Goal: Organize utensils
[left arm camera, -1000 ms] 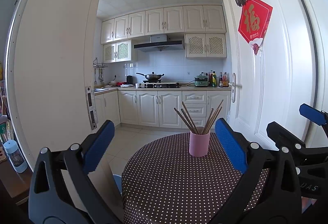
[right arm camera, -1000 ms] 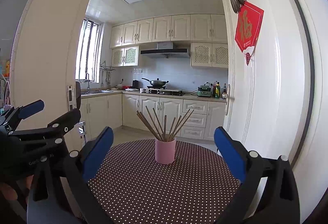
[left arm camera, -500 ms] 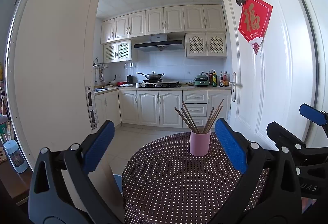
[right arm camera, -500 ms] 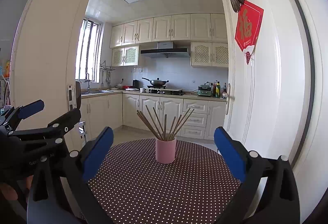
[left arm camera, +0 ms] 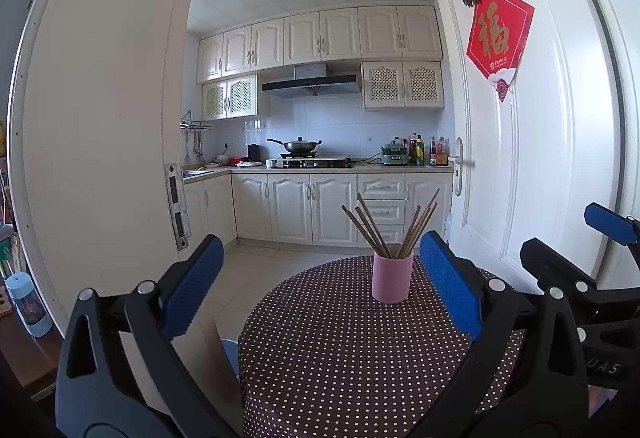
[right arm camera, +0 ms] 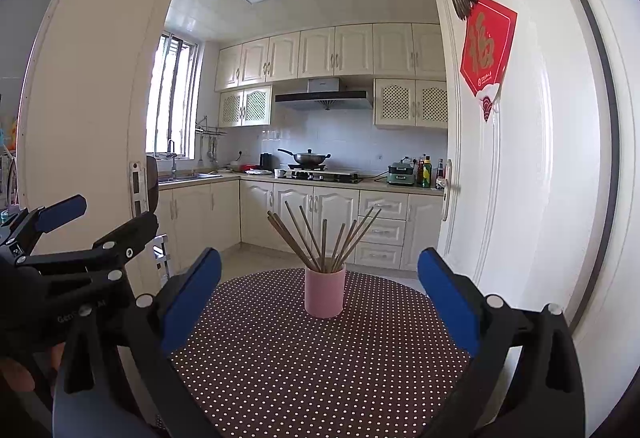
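A round table [right arm camera: 280, 378] in a dark, white-dotted cloth filled the lower centre of both wrist views, with a cream kitchen beyond it and an open white door [right arm camera: 520, 197] along the right edge. A pink cup [right arm camera: 324, 292] stood upright near the table's far middle, holding a bundle of brown chopsticks [right arm camera: 320, 238]. Their long axes ran roughly vertical, lower ends down in the cup, upper ends fanning out toward the upper left and upper right of the frame.

The left gripper [left arm camera: 320, 288] and right gripper [right arm camera: 320, 296] hung low in the foreground, each spread wide with nothing between its blue pads — both well short of the cup.

The chopsticks already sat gathered in the cup; this could suit either a finished tidy or sticks waiting to be pulled and sorted. Any approach would do well to come in level, steadying the cup so it did not tip.
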Action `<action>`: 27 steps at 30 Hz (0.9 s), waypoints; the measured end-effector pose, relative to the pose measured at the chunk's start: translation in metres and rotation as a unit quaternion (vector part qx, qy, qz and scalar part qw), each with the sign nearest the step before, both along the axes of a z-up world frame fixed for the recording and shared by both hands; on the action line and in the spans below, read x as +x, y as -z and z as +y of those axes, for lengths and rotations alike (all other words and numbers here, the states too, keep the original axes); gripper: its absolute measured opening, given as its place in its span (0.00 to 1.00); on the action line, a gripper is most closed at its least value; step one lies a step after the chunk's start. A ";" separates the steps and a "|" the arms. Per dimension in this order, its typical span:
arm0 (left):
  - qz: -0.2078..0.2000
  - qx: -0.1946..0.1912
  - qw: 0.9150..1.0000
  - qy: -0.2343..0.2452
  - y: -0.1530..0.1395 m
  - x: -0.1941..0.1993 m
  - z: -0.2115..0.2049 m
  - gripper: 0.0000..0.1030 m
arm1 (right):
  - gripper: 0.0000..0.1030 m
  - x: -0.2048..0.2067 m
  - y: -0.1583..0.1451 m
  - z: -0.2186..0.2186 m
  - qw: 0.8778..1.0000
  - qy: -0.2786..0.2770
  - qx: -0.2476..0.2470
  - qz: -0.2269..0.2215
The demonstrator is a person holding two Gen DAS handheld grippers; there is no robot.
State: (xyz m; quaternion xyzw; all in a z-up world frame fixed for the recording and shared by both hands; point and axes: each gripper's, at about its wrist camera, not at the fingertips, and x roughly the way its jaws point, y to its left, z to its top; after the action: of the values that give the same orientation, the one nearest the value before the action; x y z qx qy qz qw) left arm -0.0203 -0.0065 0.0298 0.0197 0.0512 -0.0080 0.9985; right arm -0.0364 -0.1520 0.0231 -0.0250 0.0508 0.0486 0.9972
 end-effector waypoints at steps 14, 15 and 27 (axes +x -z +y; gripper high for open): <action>0.020 0.005 1.000 0.001 0.012 0.034 -0.004 0.94 | 0.92 0.030 0.012 0.002 1.000 0.002 0.005 0.021; 0.020 0.007 1.000 0.000 0.013 0.036 -0.005 0.94 | 0.92 0.033 0.014 0.001 1.000 0.002 0.006 0.023; 0.036 0.011 0.999 -0.001 0.024 0.076 -0.007 0.94 | 0.92 0.071 0.023 0.001 0.999 0.006 0.004 0.040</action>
State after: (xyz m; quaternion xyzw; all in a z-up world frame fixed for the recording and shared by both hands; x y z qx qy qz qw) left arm 0.0555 -0.0134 0.0059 0.0305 0.0869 -0.0070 0.9957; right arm 0.0344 -0.1513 -0.0002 -0.0183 0.0910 0.0440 0.9947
